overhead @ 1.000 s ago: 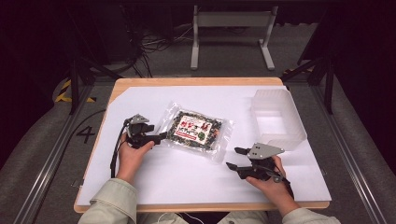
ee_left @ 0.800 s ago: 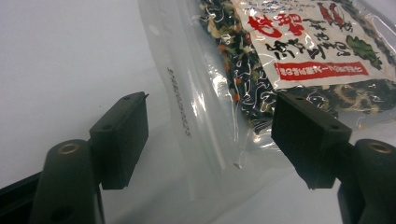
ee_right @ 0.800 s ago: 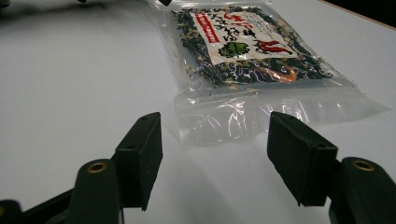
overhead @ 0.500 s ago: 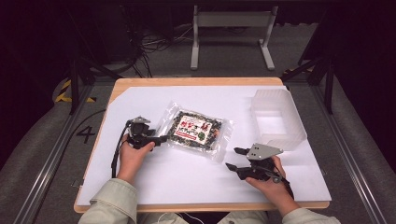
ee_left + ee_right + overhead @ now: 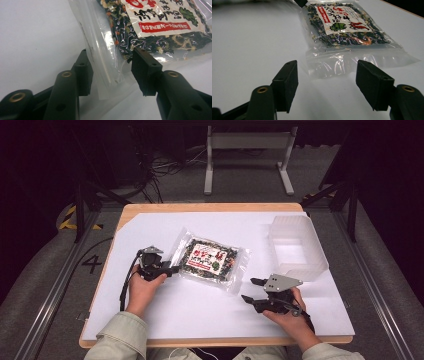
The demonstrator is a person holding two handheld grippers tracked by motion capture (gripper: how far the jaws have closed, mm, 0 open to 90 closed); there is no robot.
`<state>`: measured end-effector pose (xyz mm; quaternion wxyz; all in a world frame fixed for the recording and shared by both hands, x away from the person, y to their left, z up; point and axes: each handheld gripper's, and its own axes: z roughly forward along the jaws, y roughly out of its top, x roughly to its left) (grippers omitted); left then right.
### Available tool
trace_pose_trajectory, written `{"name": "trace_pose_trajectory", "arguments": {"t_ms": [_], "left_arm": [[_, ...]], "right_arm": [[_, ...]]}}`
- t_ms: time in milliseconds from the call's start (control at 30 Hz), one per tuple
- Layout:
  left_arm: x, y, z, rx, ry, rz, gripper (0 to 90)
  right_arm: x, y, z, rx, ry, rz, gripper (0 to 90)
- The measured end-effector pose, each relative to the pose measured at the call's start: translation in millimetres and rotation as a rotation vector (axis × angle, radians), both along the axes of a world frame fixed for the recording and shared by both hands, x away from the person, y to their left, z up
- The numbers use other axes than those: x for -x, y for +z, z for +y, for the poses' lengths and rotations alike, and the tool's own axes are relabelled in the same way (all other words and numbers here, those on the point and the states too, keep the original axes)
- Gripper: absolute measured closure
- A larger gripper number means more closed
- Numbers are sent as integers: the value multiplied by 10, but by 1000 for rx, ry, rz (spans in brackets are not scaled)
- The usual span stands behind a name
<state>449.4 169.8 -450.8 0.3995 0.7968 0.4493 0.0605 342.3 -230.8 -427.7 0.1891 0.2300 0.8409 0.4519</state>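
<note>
Left gripper (image 5: 172, 268): jaws narrow, straddling the bag (image 5: 210, 260) edge at 9 o'clock — unclosed.
Right gripper (image 5: 254, 290): jaws wide, empty, at 5 o'clock.
Risk: slick film slipping free — shallow bite.

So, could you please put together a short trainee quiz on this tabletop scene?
1. True or false: the clear plastic packet of dried vegetables lies inside the translucent plastic tub.
2. Which tool has the packet's edge between its open jaws?
A. left tool
B. right tool
C. both
3. Fill in: the packet rests on a ____ sheet covering the wooden table.

Key: 1 false; 2 A; 3 white.
</note>
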Motion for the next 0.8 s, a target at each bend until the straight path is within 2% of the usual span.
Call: {"name": "trace_pose_trajectory", "arguments": {"t_ms": [167, 200, 267, 400, 533, 600, 633, 667, 733, 800], "left_arm": [[16, 2, -3, 8, -8, 16, 638], [22, 0, -9, 16, -10, 31, 703], [39, 8, -35, -5, -5, 21, 717], [43, 11, -38, -2, 1, 31, 731], [44, -7, 8, 55, 30, 62, 780], [50, -8, 59, 114, 53, 79, 830], [57, -6, 77, 130, 61, 75, 853], [65, 6, 82, 126, 64, 68, 886], [91, 39, 63, 103, 73, 43, 888], [108, 69, 63, 100, 77, 17, 890]], "right_arm": [[2, 1, 9, 4, 1, -3, 342], [2, 0, 11, 4, 2, -4, 342], [2, 0, 15, 7, 4, -5, 341], [3, 3, 17, 8, 5, -8, 339], [5, 2, 22, 11, 7, -8, 338], [9, 4, 23, 13, 9, -12, 337], [11, 6, 20, 14, 9, -15, 337], [14, 10, 3, 15, 7, -18, 336], [13, 11, -5, 13, 4, -17, 336], [9, 13, -22, 10, 0, -17, 336]]}}
